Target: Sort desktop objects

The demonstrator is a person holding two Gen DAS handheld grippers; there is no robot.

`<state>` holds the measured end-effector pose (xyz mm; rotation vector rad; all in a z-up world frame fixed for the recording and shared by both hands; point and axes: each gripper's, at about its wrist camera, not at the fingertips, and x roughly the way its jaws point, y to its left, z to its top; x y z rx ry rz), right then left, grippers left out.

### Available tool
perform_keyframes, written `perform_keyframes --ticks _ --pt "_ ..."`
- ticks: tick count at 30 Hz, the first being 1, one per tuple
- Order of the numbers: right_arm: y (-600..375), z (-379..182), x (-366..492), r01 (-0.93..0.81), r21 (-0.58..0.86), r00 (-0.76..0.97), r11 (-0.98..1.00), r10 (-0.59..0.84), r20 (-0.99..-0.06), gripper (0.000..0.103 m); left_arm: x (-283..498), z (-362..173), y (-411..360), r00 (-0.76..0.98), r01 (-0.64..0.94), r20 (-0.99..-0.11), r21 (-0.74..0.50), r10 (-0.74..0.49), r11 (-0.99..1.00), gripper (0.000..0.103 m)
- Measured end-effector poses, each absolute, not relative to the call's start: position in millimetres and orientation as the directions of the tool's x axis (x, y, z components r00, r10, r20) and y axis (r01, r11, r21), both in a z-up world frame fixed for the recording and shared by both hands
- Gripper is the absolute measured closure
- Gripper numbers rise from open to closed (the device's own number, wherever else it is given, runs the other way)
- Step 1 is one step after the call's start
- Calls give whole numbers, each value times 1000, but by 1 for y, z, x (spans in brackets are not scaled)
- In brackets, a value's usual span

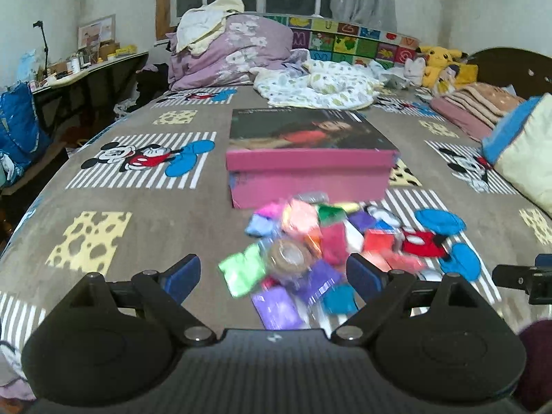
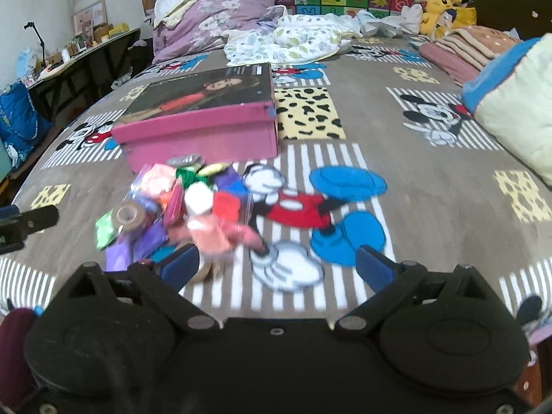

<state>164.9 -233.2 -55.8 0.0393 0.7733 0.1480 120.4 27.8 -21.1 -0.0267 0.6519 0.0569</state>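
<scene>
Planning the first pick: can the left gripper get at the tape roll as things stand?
Probably yes. The left gripper is open, and the tape roll lies on top of the packet pile just ahead between its fingers, nothing covering it.

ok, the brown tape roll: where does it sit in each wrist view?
Left wrist: tape roll lies low centre, in the pile of coloured packets, just ahead of the gap between the open left tongs.
Right wrist: tape roll lies left of centre, at the pile's left edge, well left of the open right tongs.
Shared landmark: the pink box right behind the pile.
</scene>
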Motion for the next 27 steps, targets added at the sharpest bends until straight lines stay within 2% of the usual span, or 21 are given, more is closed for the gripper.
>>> perform_keyframes --ticks 7,27 --pt "-236 -46 128 -103 43 736 994 105 -669 5 76 -13 5 827 -31 -559 55 57 998 11" --pt "-206 4 63 -170 -10 820 985 136 -556 5 20 16 1 876 -9 -481 19 17 1000 11"
